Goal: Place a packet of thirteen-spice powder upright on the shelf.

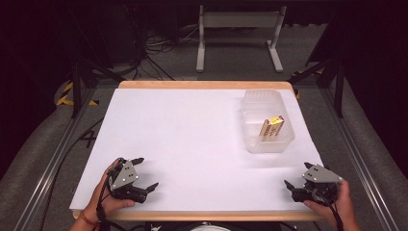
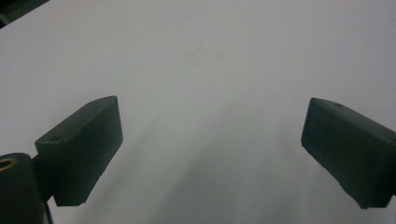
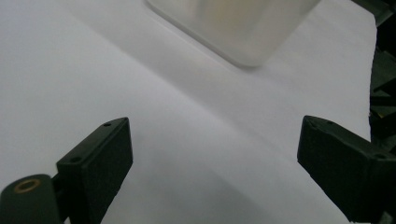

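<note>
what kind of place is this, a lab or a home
Probably a lab or recording studio: a white-topped table framed by metal rails, loose cables on grey carpet, dark surroundings, and a person holding the left gripper.

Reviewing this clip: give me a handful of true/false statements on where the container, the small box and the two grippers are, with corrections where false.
1. The clear plastic container sits on the right half of the white table. True.
2. The yellow and red box lies on the table beside the container. False: it is inside the container.
3. The left gripper is shut on the box. False: its jaws stand apart with nothing between them.
4. The right gripper is open, near the table's front edge. True.
5. The container has a lid on it. False: its top is open.
</note>
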`<state>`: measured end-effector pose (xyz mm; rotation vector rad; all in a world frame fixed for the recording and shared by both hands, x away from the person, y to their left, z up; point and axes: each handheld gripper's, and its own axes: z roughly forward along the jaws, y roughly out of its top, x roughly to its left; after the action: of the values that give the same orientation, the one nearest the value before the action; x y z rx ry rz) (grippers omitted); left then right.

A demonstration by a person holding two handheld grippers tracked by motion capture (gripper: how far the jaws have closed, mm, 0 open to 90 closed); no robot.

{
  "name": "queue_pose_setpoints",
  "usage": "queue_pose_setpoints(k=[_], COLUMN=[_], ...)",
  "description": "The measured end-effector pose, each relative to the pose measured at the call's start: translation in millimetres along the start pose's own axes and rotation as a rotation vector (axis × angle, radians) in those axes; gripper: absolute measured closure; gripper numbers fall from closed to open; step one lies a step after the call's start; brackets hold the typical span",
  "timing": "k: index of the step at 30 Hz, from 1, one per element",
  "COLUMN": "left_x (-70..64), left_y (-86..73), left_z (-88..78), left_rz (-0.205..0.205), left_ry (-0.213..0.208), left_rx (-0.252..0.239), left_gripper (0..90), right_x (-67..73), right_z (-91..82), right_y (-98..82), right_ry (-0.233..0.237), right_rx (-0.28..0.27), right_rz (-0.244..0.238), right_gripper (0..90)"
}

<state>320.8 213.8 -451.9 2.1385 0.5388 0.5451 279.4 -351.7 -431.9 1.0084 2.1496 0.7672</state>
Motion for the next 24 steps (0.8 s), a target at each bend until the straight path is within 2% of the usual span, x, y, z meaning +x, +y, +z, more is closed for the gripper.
queue_pose_setpoints(k=[2, 5, 8, 13, 18, 24], left_x=[0.4, -0.3, -0.4, 0.1, 0.4, 2.3], left_y=[0.4, 0.7, 0.9, 1.3, 0.7, 0.8], left_z=[0.2, 1.1, 0.4, -0.6, -0.3, -3.5], left_rz=[0.008, -0.005, 0.001, 0.006, 0.008, 0.006], left_ry=[0.0, -0.005, -0.001, 0.001, -0.002, 0.008], left_rx=[0.003, 0.002, 0.002, -0.002, -0.004, -0.022], left_gripper=[6.2, 6.2, 6.2, 6.3, 5.8, 6.0], right_x=[0.2, -0.1, 0.0, -0.7, 2.3, 4.6], right_z=[-0.6, -1.6, -4.5, -8.5, -5.8, -7.9], right_y=[-3.4, -11.2, -16.4, -16.4, -17.3, -17.5], right_ry=[-0.003, -0.017, -0.011, -0.023, -0.036, -0.047], right_rx=[-0.003, 0.012, -0.006, -0.04, -0.012, -0.015], right_rz=[0.006, 0.026, 0.061, 0.072, 0.07, 0.07], right_gripper=[11.1, 11.3, 11.3, 11.3, 11.0, 10.7])
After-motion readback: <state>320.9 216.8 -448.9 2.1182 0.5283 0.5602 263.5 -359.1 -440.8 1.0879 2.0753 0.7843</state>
